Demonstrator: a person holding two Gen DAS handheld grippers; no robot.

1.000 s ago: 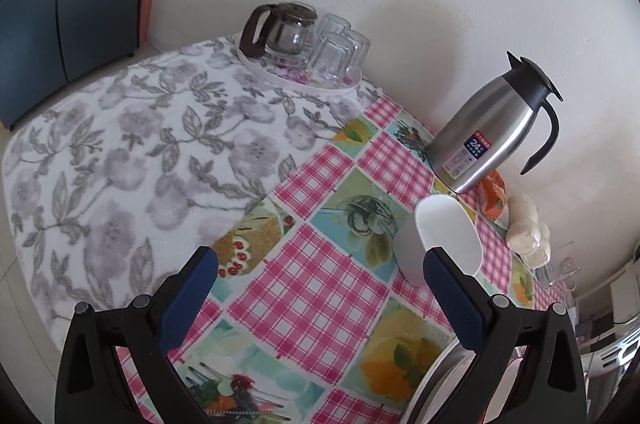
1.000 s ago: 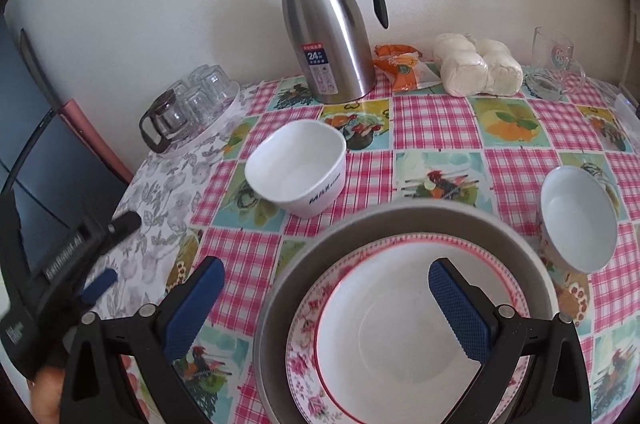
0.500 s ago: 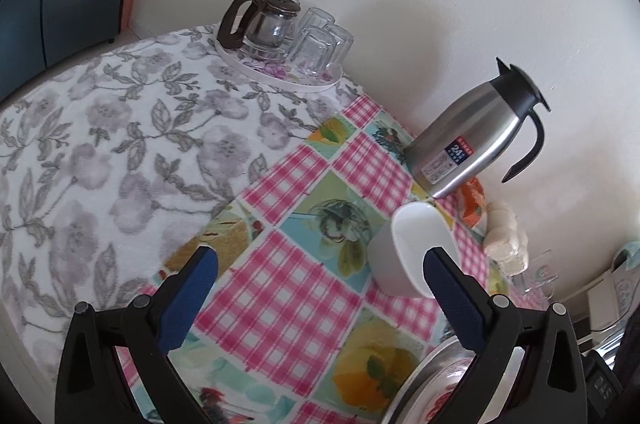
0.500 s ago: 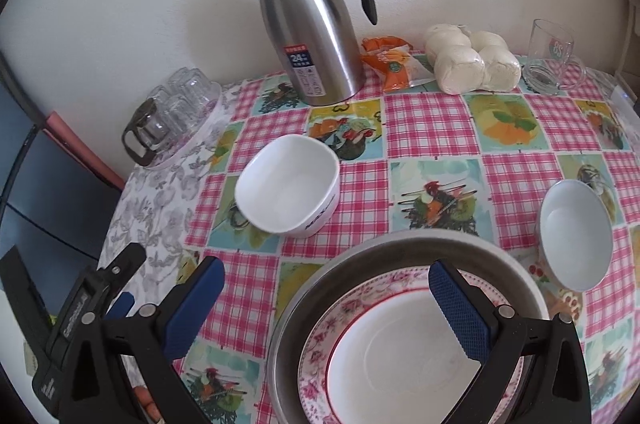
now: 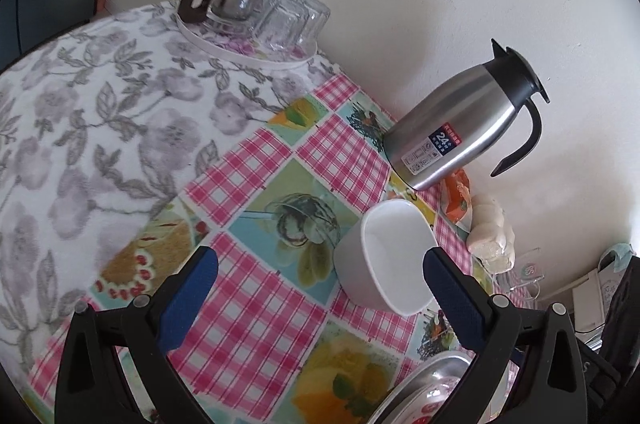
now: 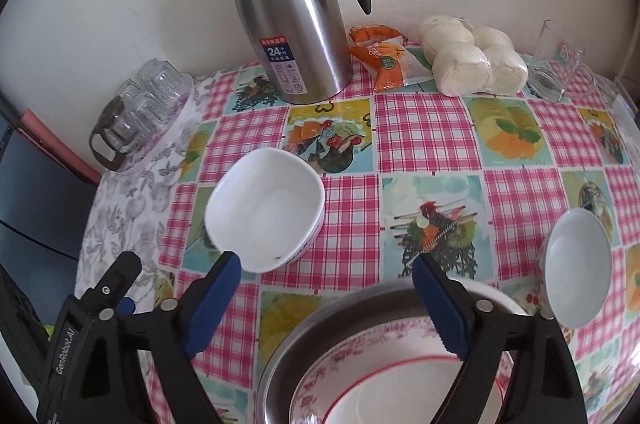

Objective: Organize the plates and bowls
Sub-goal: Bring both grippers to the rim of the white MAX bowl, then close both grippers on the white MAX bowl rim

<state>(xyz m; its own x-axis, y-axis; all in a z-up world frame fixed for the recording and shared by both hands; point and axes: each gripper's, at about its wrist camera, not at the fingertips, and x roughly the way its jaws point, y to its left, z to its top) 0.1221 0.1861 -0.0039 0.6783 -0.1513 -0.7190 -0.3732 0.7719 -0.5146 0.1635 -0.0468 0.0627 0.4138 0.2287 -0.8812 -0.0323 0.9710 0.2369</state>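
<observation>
A white square bowl (image 6: 266,209) stands on the checked tablecloth; it also shows in the left wrist view (image 5: 386,258). A round white bowl (image 6: 578,266) sits at the right. A metal basin (image 6: 288,364) at the front holds a floral red-rimmed plate (image 6: 400,376); its rim shows in the left wrist view (image 5: 424,380). My right gripper (image 6: 326,300) is open and empty, above the basin's far rim. My left gripper (image 5: 320,290) is open and empty, its right finger just beside the square bowl. The left gripper's body shows in the right wrist view (image 6: 92,320).
A steel thermos jug (image 6: 294,23) stands at the back by the wall. Beside it lie an orange snack packet (image 6: 384,57), a bag of white buns (image 6: 472,59) and a glass (image 6: 558,59). A tray with a glass pot and tumblers (image 5: 248,11) sits far left.
Both grippers have moved forward over the table. The square bowl now lies closer to my left gripper's right finger. The right gripper now reaches past the basin's far rim.
</observation>
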